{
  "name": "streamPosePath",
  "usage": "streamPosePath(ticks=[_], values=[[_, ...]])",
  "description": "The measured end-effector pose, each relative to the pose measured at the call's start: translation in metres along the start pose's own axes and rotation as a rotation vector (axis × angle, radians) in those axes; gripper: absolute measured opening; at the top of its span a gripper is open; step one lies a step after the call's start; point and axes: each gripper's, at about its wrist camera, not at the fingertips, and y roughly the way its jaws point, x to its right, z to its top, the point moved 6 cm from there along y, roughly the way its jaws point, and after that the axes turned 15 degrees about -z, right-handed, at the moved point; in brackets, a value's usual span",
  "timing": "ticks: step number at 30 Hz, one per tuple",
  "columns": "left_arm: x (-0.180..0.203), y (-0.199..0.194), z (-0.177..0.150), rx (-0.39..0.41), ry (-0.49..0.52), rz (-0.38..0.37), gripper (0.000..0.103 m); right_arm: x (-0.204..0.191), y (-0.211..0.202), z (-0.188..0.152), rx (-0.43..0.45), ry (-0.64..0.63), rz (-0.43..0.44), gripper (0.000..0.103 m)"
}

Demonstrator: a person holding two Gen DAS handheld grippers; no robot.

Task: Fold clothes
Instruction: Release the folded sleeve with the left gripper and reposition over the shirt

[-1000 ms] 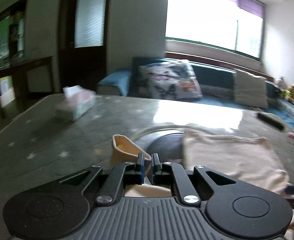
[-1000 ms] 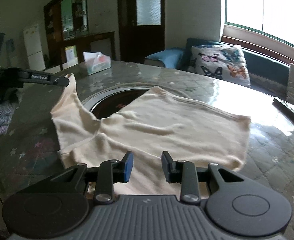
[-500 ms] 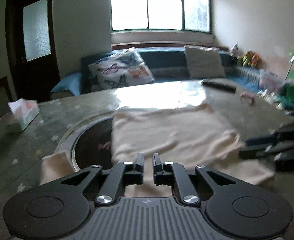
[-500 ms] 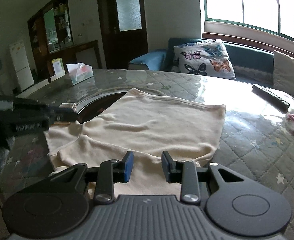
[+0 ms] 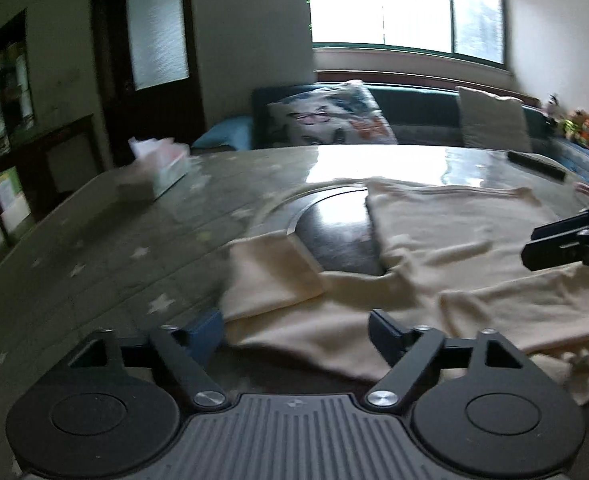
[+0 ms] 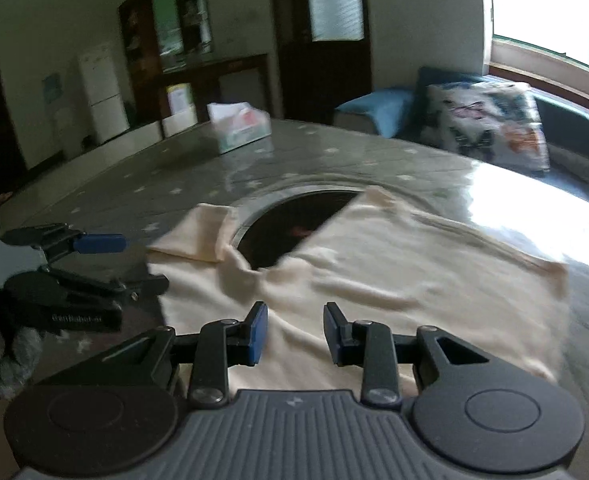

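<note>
A cream shirt (image 5: 454, 264) (image 6: 394, 280) lies spread on the star-patterned table (image 5: 94, 260), partly over a dark round inset (image 5: 334, 232). Its sleeve (image 5: 270, 276) (image 6: 190, 232) rests flat at the left, folded over the body's edge. My left gripper (image 5: 294, 332) hovers low over the shirt's near edge with its jaws opening wide; the fabric lies under them and no pad presses on it. In the right wrist view the left gripper (image 6: 126, 264) sits just left of the sleeve. My right gripper (image 6: 294, 330) is partly open above the shirt's body and grips nothing; the right gripper (image 5: 566, 236) also shows at the left wrist view's right edge.
A tissue box (image 5: 162, 164) (image 6: 240, 128) stands at the table's far left. A black remote (image 5: 536, 164) lies far right. Behind the table is a blue sofa with a butterfly cushion (image 5: 330, 120). A person's grey sleeve (image 6: 10, 360) is at the left.
The left gripper was shut on the raised sleeve; it came down and opened wide, and the sleeve now lies on the table. The right gripper shifted sideways over the shirt, its gap unchanged.
</note>
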Motion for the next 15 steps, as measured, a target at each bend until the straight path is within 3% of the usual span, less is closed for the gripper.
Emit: streamPosePath(ticks=[7, 15], values=[[-0.031, -0.003, -0.009, 0.002, -0.065, 0.005, 0.103, -0.056, 0.045, 0.034, -0.052, -0.07, 0.096, 0.03], [-0.049, -0.001, -0.015, -0.002, -0.115, 0.003, 0.103, -0.087, 0.096, 0.061, -0.111, -0.042, 0.162, 0.03]])
